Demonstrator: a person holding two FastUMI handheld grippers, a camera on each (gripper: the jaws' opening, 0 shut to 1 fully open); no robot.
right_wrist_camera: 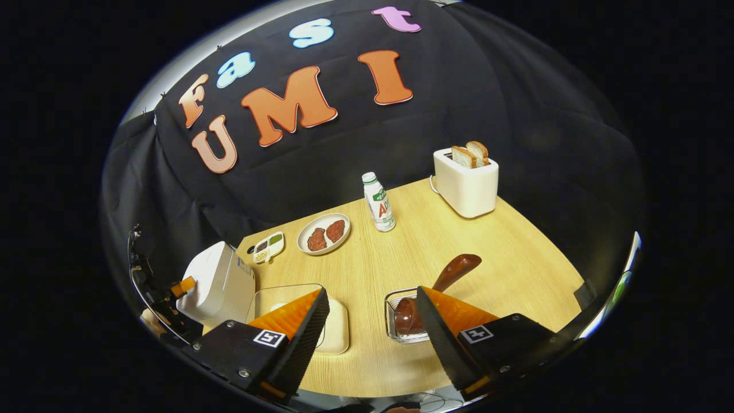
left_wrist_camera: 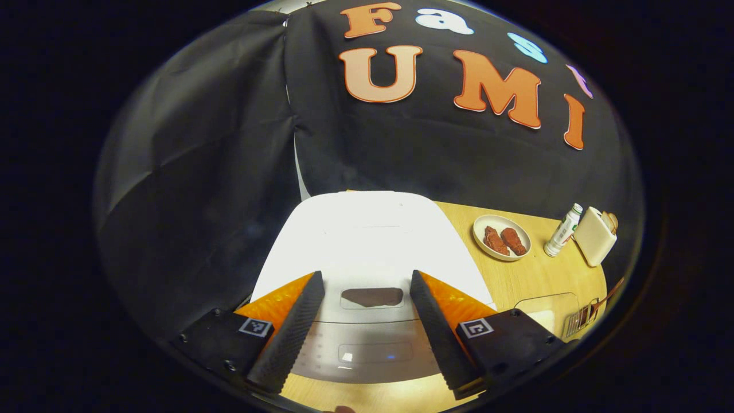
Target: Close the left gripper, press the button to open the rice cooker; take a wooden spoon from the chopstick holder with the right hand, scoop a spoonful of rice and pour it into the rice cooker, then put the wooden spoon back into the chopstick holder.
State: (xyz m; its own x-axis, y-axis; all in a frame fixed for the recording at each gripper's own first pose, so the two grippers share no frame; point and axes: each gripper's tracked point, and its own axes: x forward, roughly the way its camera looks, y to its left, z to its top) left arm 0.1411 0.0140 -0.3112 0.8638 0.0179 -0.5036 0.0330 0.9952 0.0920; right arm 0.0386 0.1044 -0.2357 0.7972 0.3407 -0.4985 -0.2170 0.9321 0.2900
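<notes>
Toaster (right_wrist_camera: 465,186), bottle (right_wrist_camera: 379,202), meat plate (right_wrist_camera: 323,234)

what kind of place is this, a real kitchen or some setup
Probably a staged kitchen booth, not a real kitchen: a wooden table backed by black cloth, set with a rice cooker, a toaster holding bread and a plate of food.

L claw (left_wrist_camera: 367,332): two wedge fingers w/ ribbed inner faces, each on a black block w/ small screws and a square black-and-white marker tag on top. R claw (right_wrist_camera: 373,338): same build, same tags, screws near block corners.
</notes>
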